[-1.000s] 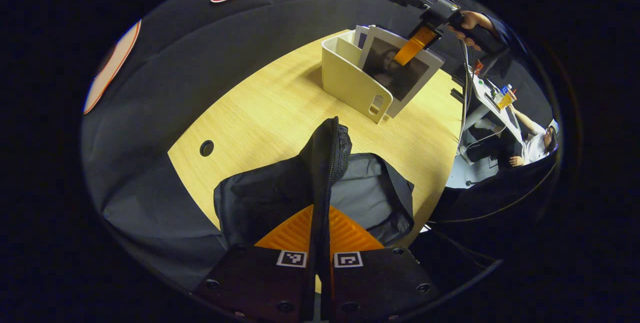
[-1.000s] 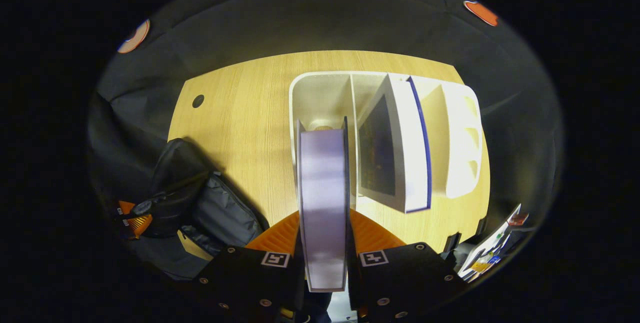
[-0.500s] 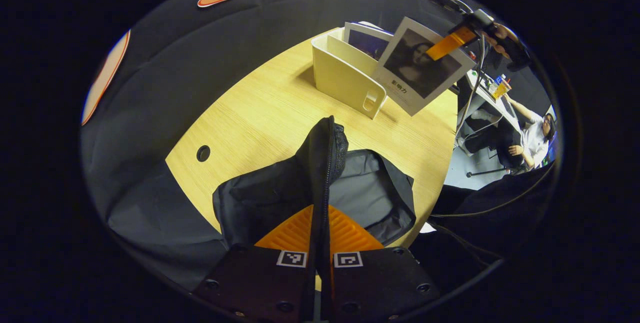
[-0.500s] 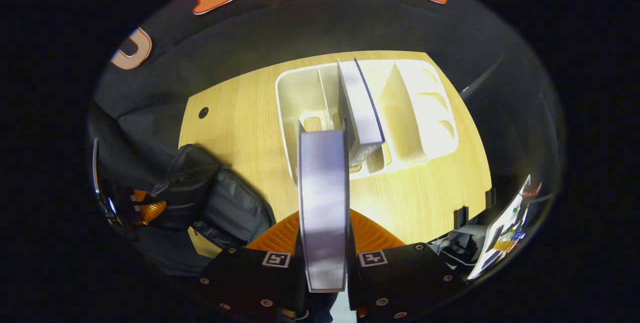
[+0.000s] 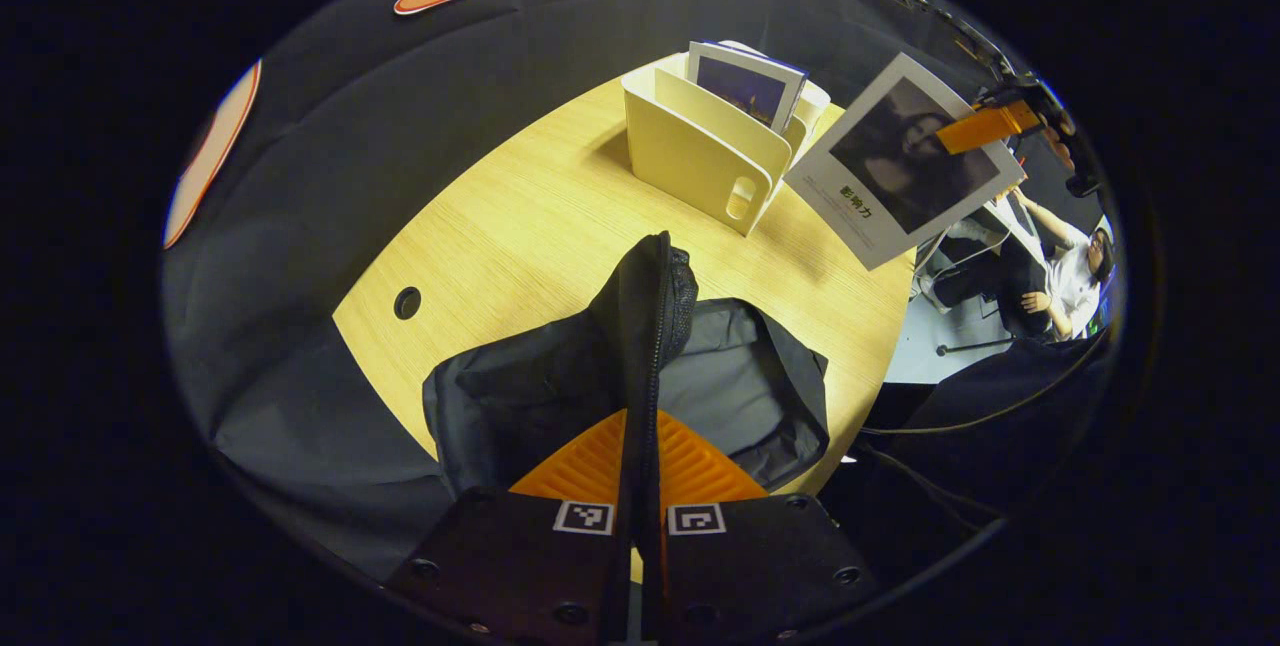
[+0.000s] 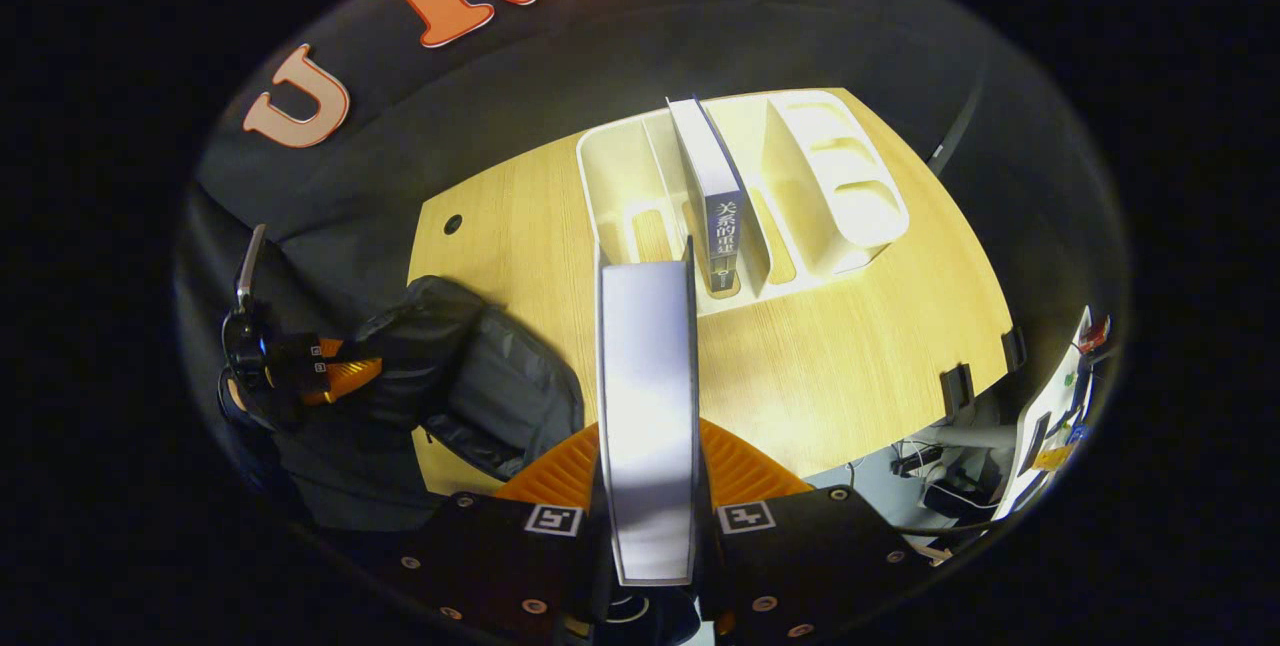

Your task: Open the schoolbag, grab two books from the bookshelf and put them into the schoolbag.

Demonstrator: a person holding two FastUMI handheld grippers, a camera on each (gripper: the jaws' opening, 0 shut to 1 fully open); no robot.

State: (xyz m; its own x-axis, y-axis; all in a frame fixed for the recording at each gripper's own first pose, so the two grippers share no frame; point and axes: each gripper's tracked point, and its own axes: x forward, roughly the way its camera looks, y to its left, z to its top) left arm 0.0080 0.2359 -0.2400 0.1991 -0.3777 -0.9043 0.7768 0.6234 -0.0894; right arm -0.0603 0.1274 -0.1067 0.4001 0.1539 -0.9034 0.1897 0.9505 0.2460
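Books are numbering two: one book is being pinched edge-on between the right gripper fingers, held in the air above the wooden table, and a second book is standing upright in a middle slot of the cream bookshelf. One black schoolbag is lying open at the table's near edge, and the left gripper is clamping its raised zipper flap. Nothing is standing between the lifted book and the bag. A person is sitting beyond the table.
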